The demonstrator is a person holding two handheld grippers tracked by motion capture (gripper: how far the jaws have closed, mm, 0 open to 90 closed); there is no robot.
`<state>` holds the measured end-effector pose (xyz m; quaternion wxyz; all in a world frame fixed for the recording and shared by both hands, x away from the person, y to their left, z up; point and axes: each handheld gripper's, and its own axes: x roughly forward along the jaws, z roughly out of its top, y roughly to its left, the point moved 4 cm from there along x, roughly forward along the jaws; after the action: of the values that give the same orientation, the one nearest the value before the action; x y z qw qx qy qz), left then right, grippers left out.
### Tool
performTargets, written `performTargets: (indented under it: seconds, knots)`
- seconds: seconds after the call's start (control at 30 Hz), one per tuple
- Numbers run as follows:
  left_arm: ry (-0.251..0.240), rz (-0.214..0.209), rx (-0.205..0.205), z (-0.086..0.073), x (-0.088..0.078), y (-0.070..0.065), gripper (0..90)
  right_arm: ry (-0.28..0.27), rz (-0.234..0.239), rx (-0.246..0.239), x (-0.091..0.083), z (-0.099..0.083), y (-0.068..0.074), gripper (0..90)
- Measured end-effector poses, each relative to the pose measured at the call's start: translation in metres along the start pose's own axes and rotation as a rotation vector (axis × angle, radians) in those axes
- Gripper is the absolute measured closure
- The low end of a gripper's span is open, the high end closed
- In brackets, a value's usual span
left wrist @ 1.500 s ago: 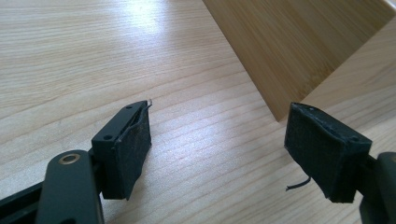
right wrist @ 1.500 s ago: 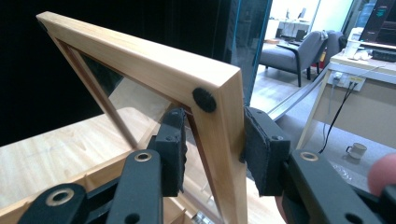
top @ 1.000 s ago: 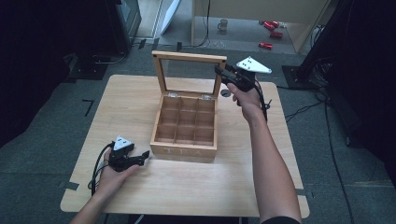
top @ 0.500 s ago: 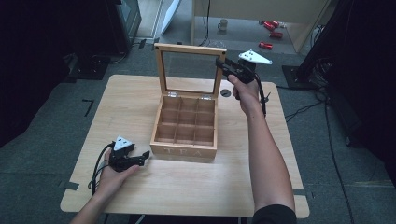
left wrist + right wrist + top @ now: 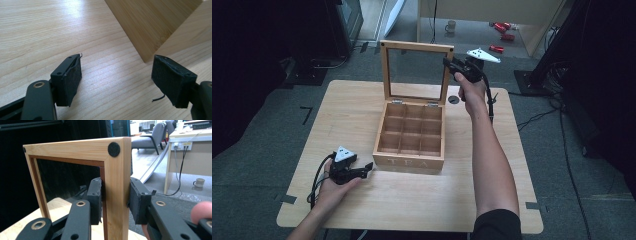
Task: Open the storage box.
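Your left gripper (image 5: 362, 170) is resting on the pale wooden bench (image 5: 287, 200) with its jaws standing wide apart on nothing, just beside the front left corner of the light bamboo tea box with nine square compartments (image 5: 410, 161). Consider moving it against that corner to brace the box, since the base could skid as the lid swings. The box is sitting mid-bench, its glass-paned, wood-framed lid (image 5: 414, 46) standing upright on the rear hinges. Your right gripper (image 5: 115, 200) is clamping the right-hand upright of the lid frame near its top corner, its jaws having just been closing onto the wood. The pads are probably seated flat, though the inner one is partly hidden. Keep the grip on the wood, off the glass, and follow the hinge arc rather than pulling straight.
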<state>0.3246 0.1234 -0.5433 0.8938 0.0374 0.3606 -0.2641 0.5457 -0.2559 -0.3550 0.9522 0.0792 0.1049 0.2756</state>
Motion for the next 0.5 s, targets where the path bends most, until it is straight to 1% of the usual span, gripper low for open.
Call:
performTargets:
  seconds: [0.03, 0.1, 0.3, 0.4, 0.5]
  knots:
    - [0.0, -0.002, -0.001, 0.0, 0.0, 0.0, 24.5, 0.0, -0.008, 0.013, 0.004, 0.0, -0.002, 67.0]
    - [-0.001, -0.005, -0.004, 0.0, 0.0, 0.0, 24.5, 0.001, -0.012, 0.02, 0.007, 0.0, -0.005, 67.1]
    - [-0.002, -0.009, -0.006, 0.0, 0.0, 0.0, 24.5, 0.006, -0.01, 0.049, 0.015, 0.0, -0.011, 67.3]
    - [-0.002, -0.009, -0.006, 0.0, 0.0, 0.0, 24.5, 0.006, -0.011, 0.055, 0.017, -0.001, -0.013, 67.2]
    - [-0.005, -0.014, -0.01, 0.0, 0.0, 0.001, 24.5, 0.013, -0.011, 0.076, 0.022, -0.001, -0.018, 67.2]
